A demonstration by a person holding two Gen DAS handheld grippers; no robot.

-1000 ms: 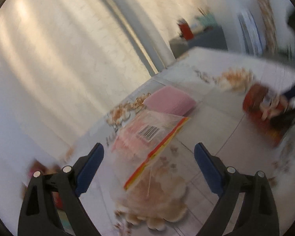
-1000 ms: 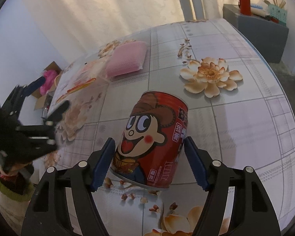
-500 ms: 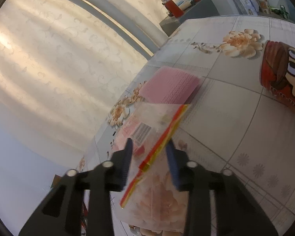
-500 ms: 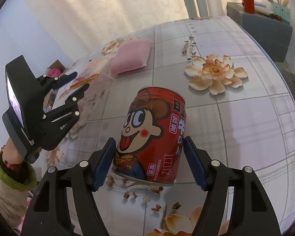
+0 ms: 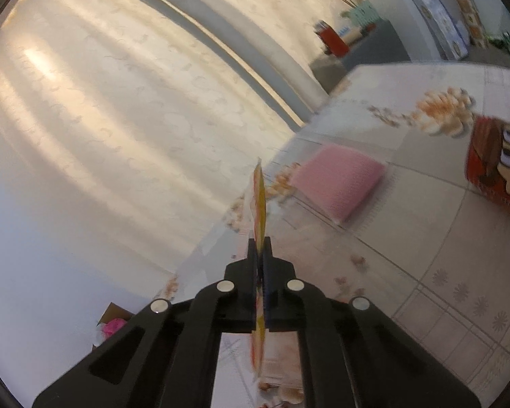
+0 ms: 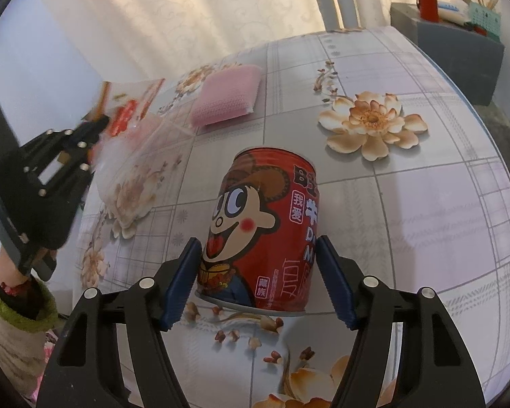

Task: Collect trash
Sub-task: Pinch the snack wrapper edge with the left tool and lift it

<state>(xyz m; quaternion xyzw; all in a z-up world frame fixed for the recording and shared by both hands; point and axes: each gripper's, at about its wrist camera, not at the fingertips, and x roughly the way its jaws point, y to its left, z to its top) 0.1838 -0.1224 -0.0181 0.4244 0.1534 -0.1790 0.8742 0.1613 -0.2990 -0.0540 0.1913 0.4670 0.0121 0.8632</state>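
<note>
Since the earlier frames the left gripper (image 5: pixel 260 248) has gone from spread, to half closed, to pressed together on the wrapper (image 5: pixel 259 197); wrapper now lifted edge-on off the table (image 5: pixel 425 272), its near part hanging between the fingers; view blurred. Right gripper (image 6: pixel 259 265) has advanced around the can (image 6: pixel 268 234) and narrowed; pads (image 6: pixel 182 282) sit just beside both sides of the can; contact cannot be confirmed, slight gap visible at right pad.

Can: upright on table, centre-near, base on the cloth; red with cartoon face toward right wrist camera.

Wrapper as seen from right wrist (image 6: pixel 132 125): clear plastic with red and yellow print, at table's left edge, raised; lower part still appears to touch the cloth; left gripper (image 6: pixel 95 129) beside the edge, over the floor side.

Sponge (image 6: pixel 227 97): pink, flat, far-left of can, well apart from both grippers.

Open room: table right of can bare out to the curved right edge; grey cabinet (image 6: pixel 459 54) beyond far-right edge.
</note>
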